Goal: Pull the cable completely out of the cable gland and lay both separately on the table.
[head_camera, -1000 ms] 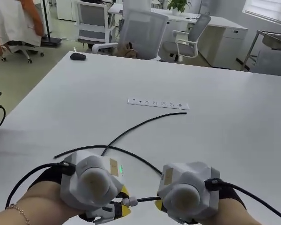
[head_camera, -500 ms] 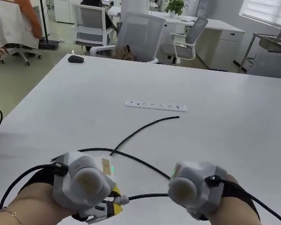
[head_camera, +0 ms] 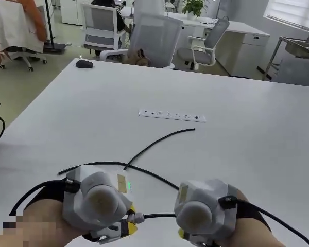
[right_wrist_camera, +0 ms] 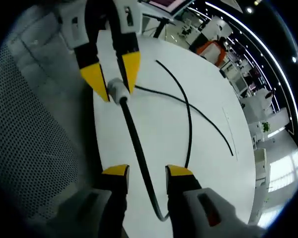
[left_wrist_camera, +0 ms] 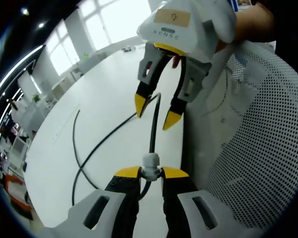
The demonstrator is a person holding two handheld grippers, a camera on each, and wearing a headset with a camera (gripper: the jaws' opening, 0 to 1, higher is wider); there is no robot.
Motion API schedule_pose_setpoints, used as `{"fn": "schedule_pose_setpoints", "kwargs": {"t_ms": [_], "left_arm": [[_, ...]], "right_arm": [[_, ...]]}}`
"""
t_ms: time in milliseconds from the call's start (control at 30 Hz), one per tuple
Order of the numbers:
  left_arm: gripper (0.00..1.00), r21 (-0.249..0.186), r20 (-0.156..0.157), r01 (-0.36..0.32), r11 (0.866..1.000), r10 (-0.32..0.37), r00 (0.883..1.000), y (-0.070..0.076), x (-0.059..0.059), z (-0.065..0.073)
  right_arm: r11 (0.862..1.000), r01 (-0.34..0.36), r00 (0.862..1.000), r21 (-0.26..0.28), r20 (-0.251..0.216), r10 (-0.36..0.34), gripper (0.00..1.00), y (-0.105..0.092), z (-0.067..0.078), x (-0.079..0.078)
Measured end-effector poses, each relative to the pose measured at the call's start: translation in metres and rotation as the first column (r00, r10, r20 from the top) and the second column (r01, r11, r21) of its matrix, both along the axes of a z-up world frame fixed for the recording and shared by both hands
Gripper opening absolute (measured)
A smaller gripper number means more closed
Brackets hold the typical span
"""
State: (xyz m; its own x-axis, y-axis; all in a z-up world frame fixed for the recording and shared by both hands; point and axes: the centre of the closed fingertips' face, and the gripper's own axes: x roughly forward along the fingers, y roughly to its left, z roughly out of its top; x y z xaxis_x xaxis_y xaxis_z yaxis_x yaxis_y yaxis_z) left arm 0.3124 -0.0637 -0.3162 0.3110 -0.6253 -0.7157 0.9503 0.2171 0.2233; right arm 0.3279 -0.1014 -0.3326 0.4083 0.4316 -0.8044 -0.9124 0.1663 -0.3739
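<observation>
Gland [left_wrist_camera: 150, 166] beside near edge of wide table [head_camera: 237, 154]

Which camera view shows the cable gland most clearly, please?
The left gripper view: the cable gland sits close up, clamped in the left gripper. The right gripper view shows it farther off; the head view shows it small, near the bottom edge.
</observation>
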Motion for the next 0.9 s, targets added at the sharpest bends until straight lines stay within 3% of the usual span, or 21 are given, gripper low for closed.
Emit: {"fn": "schedule_pose_setpoints", "kwargs": {"t_ms": [67,133,200,300,500,533,567,667,767,867,900], "left_arm": [[0.17,0.013,-0.003,0.026,1.0,-0.026,1.0,-0.003,-0.005,-0.003],[0.17,0.031,0.004,0.065,0.997,-0.065,0.998,-0.006,-0.01,-0.006],[0.17,0.045,0.006,0.072,0.996,-0.072,0.997,-0.005,-0.011,-0.008],[0.17,0.03,0.002,0.061,0.998,-0.061,0.998,-0.004,-0.008,-0.005],[0.17,-0.004,0.004,0.035,0.999,-0.035,0.999,-0.004,-0.003,0.0],[0.17,0.004,0.006,0.033,0.999,-0.033,0.999,-0.003,-0.003,0.0],[0.17,0.042,0.032,0.04,0.998,-0.042,0.999,0.002,0.0,-0.004],[0.17,0.042,0.018,0.03,0.999,-0.031,0.999,0.005,0.0,-0.006],[0.17,0.048,0.024,0.017,0.999,-0.018,1.0,0.007,0.002,-0.005],[0.17,0.051,0.026,0.004,0.999,-0.005,1.0,0.01,0.005,-0.005],[0.17,0.049,0.026,0.0,0.999,-0.001,1.0,0.01,0.005,-0.005]], "right_arm": [[0.998,-0.031,0.999,0.051,-0.024,0.032,0.27,0.012,0.003,-0.009],[0.996,-0.082,0.996,0.042,-0.021,0.083,0.22,0.016,0.002,-0.017],[0.995,-0.1,0.994,0.022,-0.033,0.101,0.06,0.014,-0.001,-0.02],[0.997,-0.073,0.996,0.03,-0.056,0.074,0.03,0.012,-0.003,-0.018],[0.998,-0.037,0.998,0.042,-0.05,0.039,0.03,0.01,-0.002,-0.012],[0.999,-0.034,0.998,0.024,-0.048,0.035,0.03,0.007,-0.004,-0.012],[1.0,-0.029,0.999,-0.002,-0.039,0.029,0.02,0.003,-0.005,-0.01],[0.999,0.013,0.999,-0.037,-0.045,-0.014,0.02,-0.008,-0.01,-0.006],[0.99,0.092,0.994,-0.111,-0.048,-0.098,0.03,-0.029,-0.017,0.001],[0.966,0.193,0.979,-0.169,-0.036,-0.202,0.03,-0.054,-0.02,0.01],[0.953,0.243,0.967,-0.181,-0.03,-0.252,0.04,-0.063,-0.02,0.013]]}}
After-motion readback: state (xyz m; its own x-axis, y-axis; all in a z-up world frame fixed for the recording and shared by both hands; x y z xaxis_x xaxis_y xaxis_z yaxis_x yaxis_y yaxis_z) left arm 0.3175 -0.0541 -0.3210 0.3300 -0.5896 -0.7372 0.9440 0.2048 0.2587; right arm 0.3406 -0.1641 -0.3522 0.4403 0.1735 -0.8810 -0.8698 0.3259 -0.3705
